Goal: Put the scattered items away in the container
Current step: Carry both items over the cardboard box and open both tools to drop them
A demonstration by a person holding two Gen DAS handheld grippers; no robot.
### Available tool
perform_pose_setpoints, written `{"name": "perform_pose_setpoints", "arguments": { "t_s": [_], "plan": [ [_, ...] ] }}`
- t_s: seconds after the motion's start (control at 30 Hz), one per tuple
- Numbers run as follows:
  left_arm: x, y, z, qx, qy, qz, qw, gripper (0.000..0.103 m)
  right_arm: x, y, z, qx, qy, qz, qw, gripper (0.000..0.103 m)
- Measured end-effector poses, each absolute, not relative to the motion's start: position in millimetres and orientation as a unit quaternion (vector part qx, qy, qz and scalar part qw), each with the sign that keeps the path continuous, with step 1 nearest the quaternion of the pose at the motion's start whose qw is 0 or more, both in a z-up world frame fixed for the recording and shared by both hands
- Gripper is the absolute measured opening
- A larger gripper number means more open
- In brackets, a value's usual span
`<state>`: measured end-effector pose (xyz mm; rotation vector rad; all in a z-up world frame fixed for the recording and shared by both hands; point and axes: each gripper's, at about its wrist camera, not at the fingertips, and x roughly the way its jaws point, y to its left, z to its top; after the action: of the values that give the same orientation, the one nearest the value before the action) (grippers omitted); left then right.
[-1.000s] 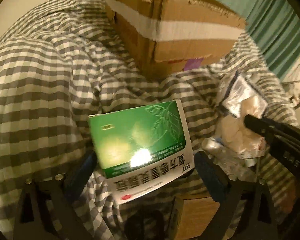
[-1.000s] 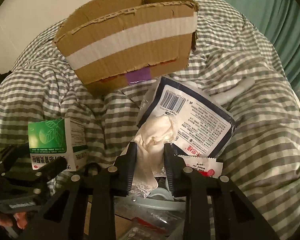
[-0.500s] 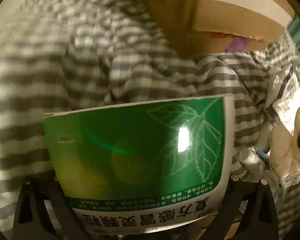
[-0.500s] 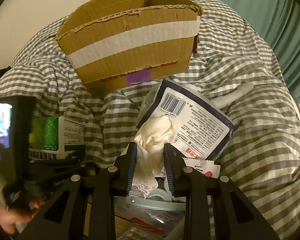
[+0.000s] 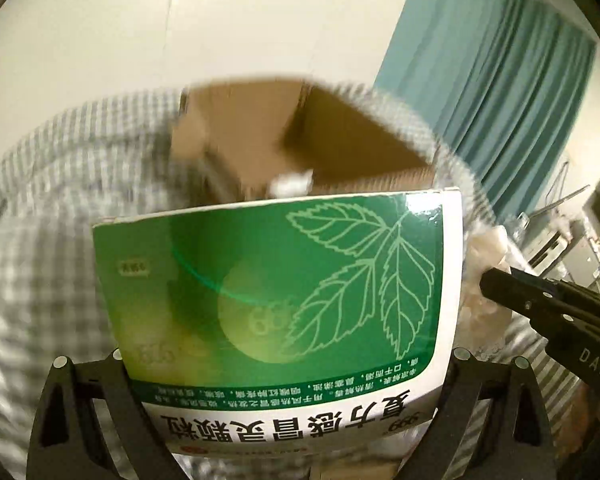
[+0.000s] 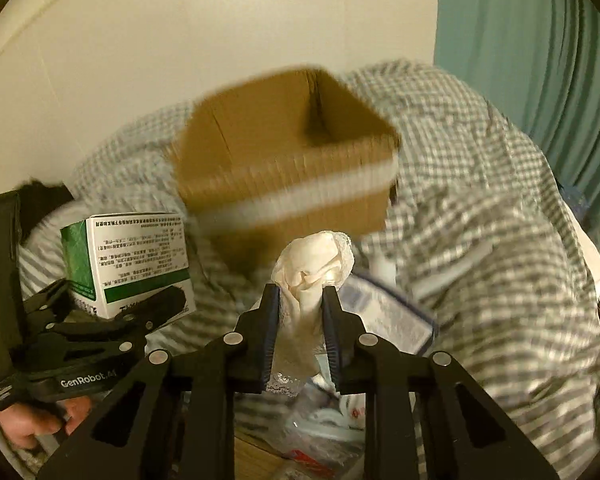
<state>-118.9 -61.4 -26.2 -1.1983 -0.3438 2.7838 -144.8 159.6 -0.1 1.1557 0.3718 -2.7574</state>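
Two tongs: both are loaded and held up in front of the container.
Left tongs (image 5: pixel 288 368): clamped across the sides of the green medicine box (image 5: pixel 276 300), which fills most of the left wrist view; the printed face is turned to the camera with its lettering upside down.
Left tongs from the other side (image 6: pixel 112 312): seen in the right wrist view at the lower left, with the box (image 6: pixel 128 260) raised clear of the bedding and a hand (image 6: pixel 36 424) on the handle.
Right tongs (image 6: pixel 300 320): closed on a bunched cream cloth (image 6: pixel 312 264), whose crumpled top stands above the fingertips and whose lace edge hangs down between them.
Right tongs from the left wrist view (image 5: pixel 548 312): dark fingers reach in from the right edge, with the cloth (image 5: pixel 484 256) just beside the box.
Cardboard box (image 6: pixel 288 156): open-topped, banded with pale tape, sitting on the checked duvet (image 6: pixel 480 200) beyond both loads; blurred in both views.
Inside the cardboard box (image 5: pixel 300 136): a small pale object shows near the front wall, too smeared to identify.
Loose items: a blue-edged packet (image 6: pixel 388 316) and clear wrappers (image 6: pixel 324 428) lie on the bed below the right tongs.
Background: cream wall and teal curtain (image 5: pixel 500 80).
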Motion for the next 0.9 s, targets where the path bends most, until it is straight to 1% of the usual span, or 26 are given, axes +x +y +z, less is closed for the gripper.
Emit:
{"name": "perform_pose_setpoints", "arguments": {
  "t_s": [0.13,0.3,0.4,0.6,0.63,0.67,0.7,0.73,0.77,0.9],
  "plan": [
    [-160,-70,2,-0.358,-0.111,0.926,0.047,0.098,-161,150,43,0.350,0.113,-0.925,0.096,0.021],
    [-224,-73,12,-0.336,-0.086,0.937,0.047,0.098,-210,134,80,0.320,0.121,-0.932,0.115,0.021],
    [-265,-74,0,-0.331,-0.069,0.940,0.054,0.098,-245,128,81,0.320,0.133,-0.931,0.117,0.021],
    [-299,-81,-30,-0.334,-0.075,0.936,0.078,0.099,-301,134,55,0.339,0.122,-0.925,0.121,0.021],
    [-304,-81,-34,-0.340,-0.075,0.934,0.077,0.100,-308,136,50,0.343,0.122,-0.924,0.121,0.027],
    [-308,-82,-37,-0.348,-0.073,0.932,0.075,0.100,-313,139,47,0.345,0.121,-0.923,0.121,0.039],
    [-306,-78,-36,-0.352,-0.071,0.931,0.072,0.100,-318,141,43,0.346,0.120,-0.923,0.123,0.046],
    [-306,-77,-38,-0.355,-0.068,0.930,0.067,0.101,-320,143,43,0.343,0.115,-0.924,0.123,0.059],
    [-304,-77,-38,-0.354,-0.066,0.931,0.062,0.103,-321,146,42,0.342,0.110,-0.925,0.122,0.065],
    [-292,-71,-34,-0.341,-0.062,0.936,0.061,0.103,-315,149,44,0.338,0.090,-0.930,0.117,0.065]
  ]
}}
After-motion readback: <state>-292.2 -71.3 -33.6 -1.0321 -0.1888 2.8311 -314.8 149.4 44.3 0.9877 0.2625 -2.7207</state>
